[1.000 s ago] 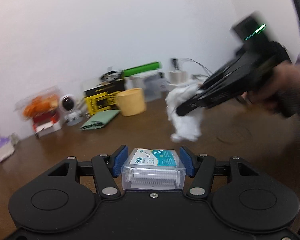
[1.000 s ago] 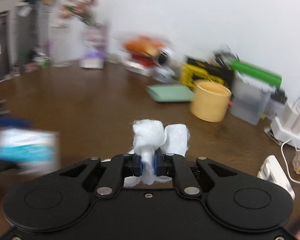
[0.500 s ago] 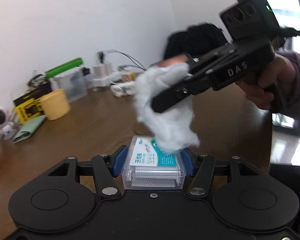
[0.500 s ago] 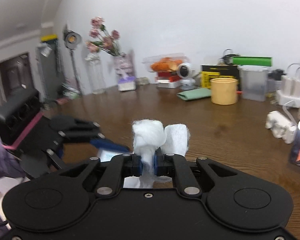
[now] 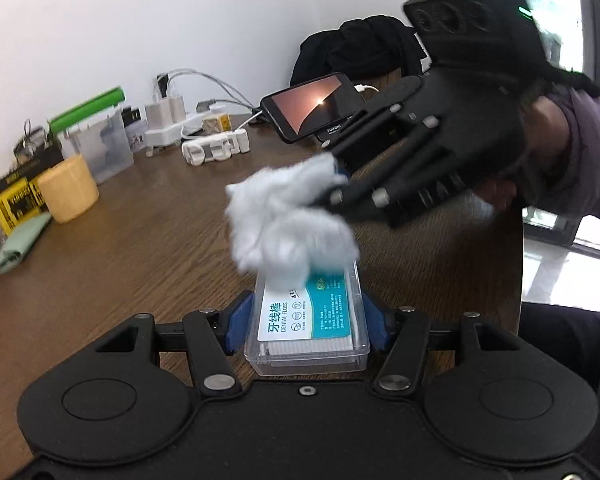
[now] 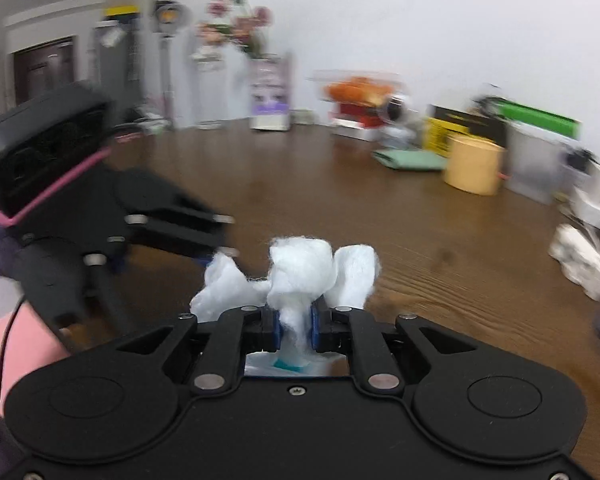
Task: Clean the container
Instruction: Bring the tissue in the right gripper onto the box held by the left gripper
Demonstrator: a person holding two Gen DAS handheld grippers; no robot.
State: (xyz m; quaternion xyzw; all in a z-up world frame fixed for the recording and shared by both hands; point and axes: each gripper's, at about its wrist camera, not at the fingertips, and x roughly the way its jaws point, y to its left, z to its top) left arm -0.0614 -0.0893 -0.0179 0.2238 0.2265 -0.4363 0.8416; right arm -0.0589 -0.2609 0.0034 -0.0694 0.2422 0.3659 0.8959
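The left gripper (image 5: 306, 316) pinches the clear container (image 5: 308, 320) by its two long sides, blue pads pressed on the plastic, label with teal print facing up; container sits above the near part of the brown wooden worktop (image 5: 140, 240), whether it rests on it or hangs over it cannot be told; the right gripper (image 6: 294, 326) is clamped on a wad of white cotton (image 6: 300, 272), its jaws opening slightly with the cotton still between them; in the left wrist view the right gripper (image 5: 336, 184) comes in from the right side, held by a hand (image 5: 540, 148) in a purple sleeve (image 5: 588, 152); the cotton (image 5: 288, 224) presses on the far end of the container lid, covering the far part of the label; in the right wrist view the left gripper (image 6: 216, 252) shows blurred at left, a bit of the container (image 6: 288, 364) visible below the jaws; along the far edge of the worktop: yellow cup (image 5: 68, 190), green pouch (image 5: 16, 244), translucent box (image 5: 100, 148) with green lid, black-and-yellow box (image 5: 12, 196), white power strip (image 5: 214, 148) with chargers; a phone (image 5: 316, 106) with lit screen stands propped toward the far right corner; dark cloth (image 5: 360, 50) behind the phone.
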